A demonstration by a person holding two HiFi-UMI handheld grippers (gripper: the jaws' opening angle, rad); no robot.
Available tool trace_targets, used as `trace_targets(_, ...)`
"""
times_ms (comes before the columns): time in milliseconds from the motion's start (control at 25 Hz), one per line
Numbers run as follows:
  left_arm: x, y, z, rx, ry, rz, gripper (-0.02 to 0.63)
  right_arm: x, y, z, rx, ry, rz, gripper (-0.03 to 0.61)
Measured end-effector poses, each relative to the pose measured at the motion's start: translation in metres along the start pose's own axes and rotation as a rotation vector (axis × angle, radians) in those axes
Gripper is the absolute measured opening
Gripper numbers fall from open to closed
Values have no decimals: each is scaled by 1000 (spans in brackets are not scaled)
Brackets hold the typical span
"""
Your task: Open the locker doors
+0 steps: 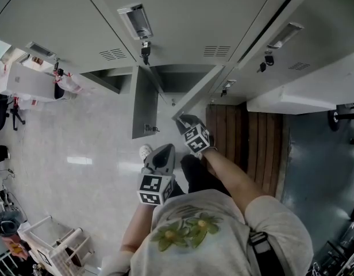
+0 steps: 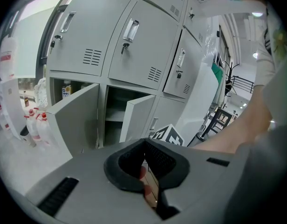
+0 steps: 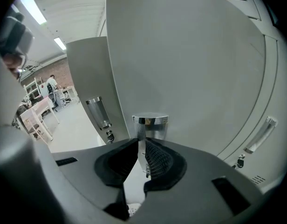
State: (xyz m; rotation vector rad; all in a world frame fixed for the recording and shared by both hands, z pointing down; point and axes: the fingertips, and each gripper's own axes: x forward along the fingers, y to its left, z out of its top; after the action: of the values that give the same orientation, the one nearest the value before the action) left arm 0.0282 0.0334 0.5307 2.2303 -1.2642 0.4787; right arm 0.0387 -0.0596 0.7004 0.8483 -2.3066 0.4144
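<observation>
Gripping the chrome handle [image 3: 150, 122] of the half-open lower locker door [image 3: 190, 69] with the right gripper [image 3: 140, 146], to swing it wider; keeping the left gripper [image 2: 144, 164] near, jaws together, empty, clear of the swing.

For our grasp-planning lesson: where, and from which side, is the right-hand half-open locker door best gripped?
By its chrome handle, near the free edge, coming from the front. It stands out from the flat door as a narrow upright piece, so the right tool can pinch it side to side, as it does.

Door handle [image 3: 150, 121] seemingly half hidden behind jaws.
</observation>
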Motion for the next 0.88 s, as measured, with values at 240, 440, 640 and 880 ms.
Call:
trace_targets(240, 1, -9, 0, 13, 6, -4, 29, -10, 2, -10, -11, 0, 9, 67)
trace_targets(440, 3, -20, -6, 10, 46, -19, 29, -18, 1, -17, -7, -4, 17, 67)
trace_targets(640, 8, -29, -5, 33, 31, -34, 29, -27, 1, -24, 6, -14, 19, 67)
trace_targets(880, 14, -42, -3, 58, 40, -63, 29, -37, -1, -34, 33, -17, 5, 67)
